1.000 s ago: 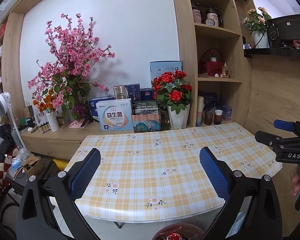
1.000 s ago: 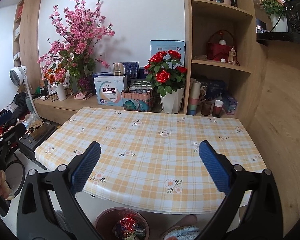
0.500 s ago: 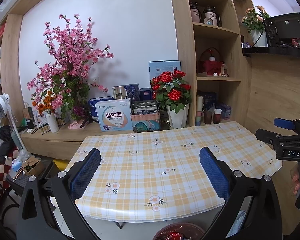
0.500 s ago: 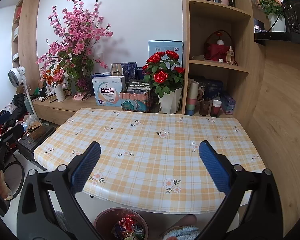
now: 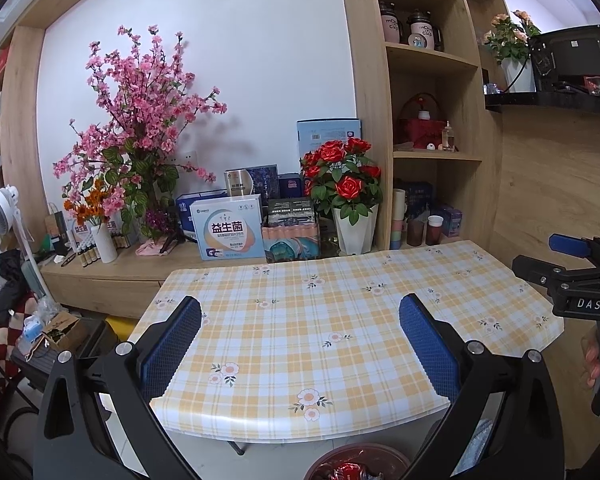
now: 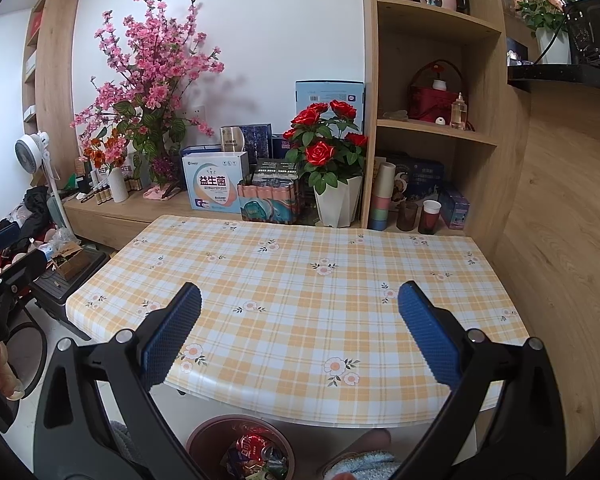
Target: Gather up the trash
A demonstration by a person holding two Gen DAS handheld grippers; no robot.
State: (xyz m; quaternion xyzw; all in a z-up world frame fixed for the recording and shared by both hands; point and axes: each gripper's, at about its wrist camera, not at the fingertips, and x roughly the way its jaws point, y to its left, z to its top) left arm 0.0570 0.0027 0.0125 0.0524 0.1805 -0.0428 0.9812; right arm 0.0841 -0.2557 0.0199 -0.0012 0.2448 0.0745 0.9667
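A brown trash bin [image 6: 220, 436] holding colourful wrappers [image 6: 254, 450] stands on the floor below the table's near edge; its rim also shows in the left wrist view [image 5: 356, 458]. The table [image 6: 300, 280] has a yellow plaid floral cloth with no loose items on it. My left gripper [image 5: 300, 340] is open and empty above the near edge. My right gripper [image 6: 300, 328] is open and empty too. Each gripper shows at the side of the other's view: the right one at right [image 5: 572, 276], the left one at left [image 6: 8, 272].
A pot of red roses [image 6: 332, 168], boxes [image 6: 214, 180] and stacked cups [image 6: 382, 196] line the ledge behind the table. A pink blossom vase [image 6: 152, 80] stands at back left. A wooden shelf unit [image 6: 432, 128] rises at right. Clutter and a fan [image 6: 30, 152] sit at left.
Both grippers have drifted slightly back and up, so the table sits a little lower in view. Both stay open and empty.
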